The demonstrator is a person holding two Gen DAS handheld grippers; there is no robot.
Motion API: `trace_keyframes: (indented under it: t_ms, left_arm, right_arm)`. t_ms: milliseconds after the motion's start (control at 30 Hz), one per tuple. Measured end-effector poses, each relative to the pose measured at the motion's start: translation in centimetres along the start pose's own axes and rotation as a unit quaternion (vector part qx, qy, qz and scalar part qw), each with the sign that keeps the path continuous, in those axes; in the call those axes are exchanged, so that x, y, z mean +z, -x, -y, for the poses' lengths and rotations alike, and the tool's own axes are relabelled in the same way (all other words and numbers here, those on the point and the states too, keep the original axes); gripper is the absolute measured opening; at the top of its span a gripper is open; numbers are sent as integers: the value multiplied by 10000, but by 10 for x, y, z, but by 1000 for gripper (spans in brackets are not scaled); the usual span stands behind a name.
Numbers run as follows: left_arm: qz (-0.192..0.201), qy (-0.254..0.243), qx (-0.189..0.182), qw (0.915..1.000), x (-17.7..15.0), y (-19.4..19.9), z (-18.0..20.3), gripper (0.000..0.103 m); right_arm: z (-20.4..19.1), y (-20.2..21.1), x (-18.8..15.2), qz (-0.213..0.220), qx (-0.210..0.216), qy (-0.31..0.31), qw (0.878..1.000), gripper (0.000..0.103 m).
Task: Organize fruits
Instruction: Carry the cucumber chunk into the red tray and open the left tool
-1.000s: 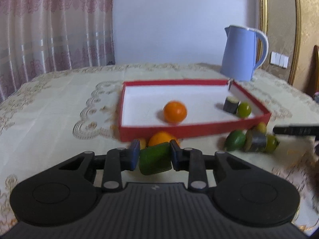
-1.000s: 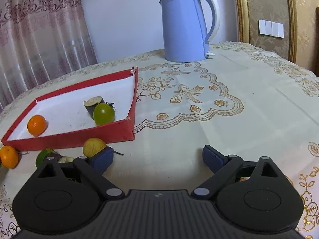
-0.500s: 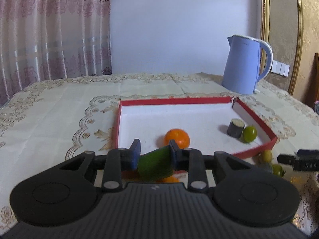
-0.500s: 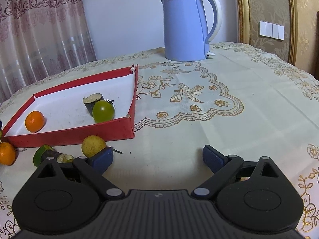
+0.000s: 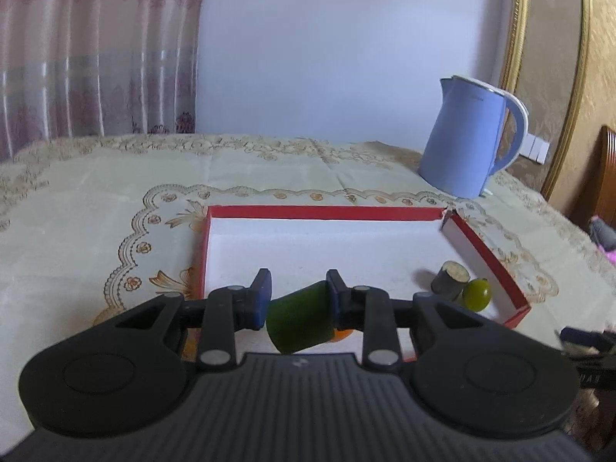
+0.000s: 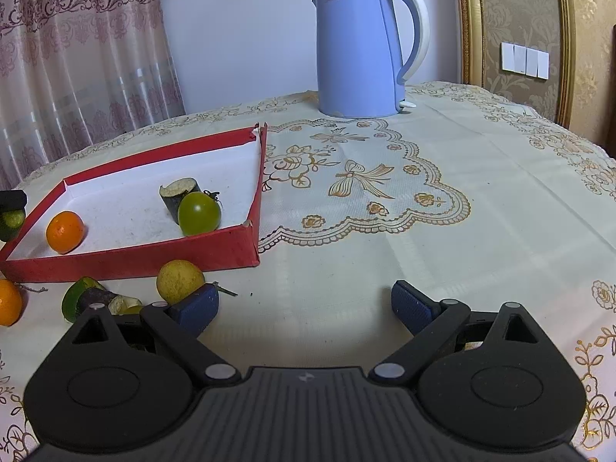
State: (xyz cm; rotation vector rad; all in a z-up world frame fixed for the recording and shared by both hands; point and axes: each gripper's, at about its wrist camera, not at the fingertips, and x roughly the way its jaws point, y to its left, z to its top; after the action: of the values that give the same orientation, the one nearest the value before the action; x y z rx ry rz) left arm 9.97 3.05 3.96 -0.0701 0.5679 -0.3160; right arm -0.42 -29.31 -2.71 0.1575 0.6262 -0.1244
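Left wrist view: left gripper (image 5: 297, 300) jaws clamped on green chunk (image 5: 299, 321), over tray (image 5: 323, 212).
Next: release it inside; right gripper (image 6: 304, 308) jaws apart, empty.

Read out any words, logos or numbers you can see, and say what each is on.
"Midea": faint print near the top of the kettle, read with some doubt.
Small lightning-like mark, no letters: on the right gripper body.
Pale letters at the left view's right edge: cut off, unreadable.
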Motion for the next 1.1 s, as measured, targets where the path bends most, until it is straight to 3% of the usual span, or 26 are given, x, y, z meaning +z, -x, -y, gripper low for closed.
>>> trace_keyframes:
  t_ms: [233,400,533,567,600,667,900,1100]
  left_arm:
    - [-379,536,-407,9970,5,-13,-20,27]
    - [-359,-43,354,9987,3,-29,-11,27]
    - [-382,-251,610,9971,0,-39,-8,28]
    - [-322,-320,669,9967,-1,-39,-7,41]
    - [-249,-365,749,9962,-1,-39,-6,65]
    - [22,-433,1001,9940,-2,-32,-4,88]
    - [651,-737,1155,9884,-8,20,4,89]
    - [595,-730,1029,9902,-44,64,14,90]
  right_arm:
    - [0,0,0,4,12,-15,10000,97]
    - [1,1,1,10,29,-39,10000,97]
    - [1,1,1,5,18,-25,10000,97]
    - [1,1,1,3,14,-20,10000,97]
    - [1,1,1,-1,6,-8,10000,97]
    - [0,0,1,-8,-7,10,10000,97]
    - [-2,-1,0,-28,-43,62,10000,98]
    - [-2,-1,0,-34,-43,73,10000,98]
